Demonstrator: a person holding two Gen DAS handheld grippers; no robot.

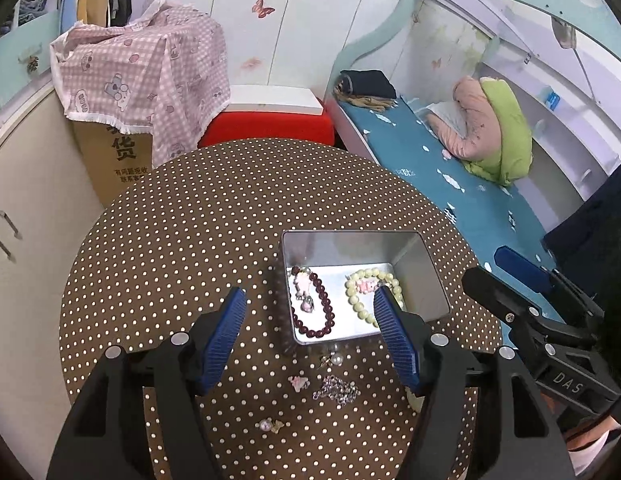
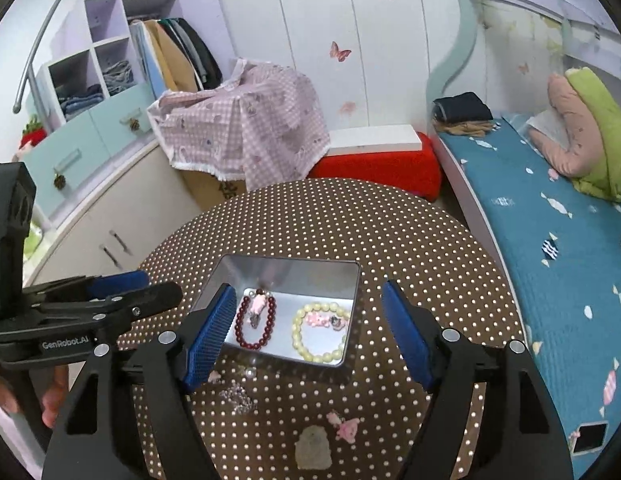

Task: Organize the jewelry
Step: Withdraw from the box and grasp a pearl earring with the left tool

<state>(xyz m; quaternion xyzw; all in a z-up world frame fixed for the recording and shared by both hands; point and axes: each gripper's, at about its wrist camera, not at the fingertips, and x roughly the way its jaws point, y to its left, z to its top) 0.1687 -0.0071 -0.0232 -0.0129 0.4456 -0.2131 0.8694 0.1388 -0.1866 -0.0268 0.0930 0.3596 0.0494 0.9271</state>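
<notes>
A round table (image 1: 190, 220) with a brown dotted cloth carries an open metal tin (image 1: 362, 248). Inside the tin lie a dark red bead bracelet (image 1: 324, 312) on the left and a pale yellow bead bracelet (image 1: 356, 300) on the right, each with a small pink charm, apart from one another.

On the cloth just in front of the tin lie loose pieces: a pearl earring (image 1: 335, 359), a small pink charm (image 1: 297, 382), a silver chain heap (image 1: 336, 390) and another pearl piece (image 1: 270, 426) nearer the camera.

The left gripper (image 1: 310, 300) hangs over the tin's near edge, its jaws apart and holding nothing. The right gripper (image 2: 308, 292) hangs above the tin too, jaws wide apart and empty. Below it a pink figure charm (image 2: 344, 426) and a grey pendant (image 2: 312, 448) lie on the cloth.
</notes>
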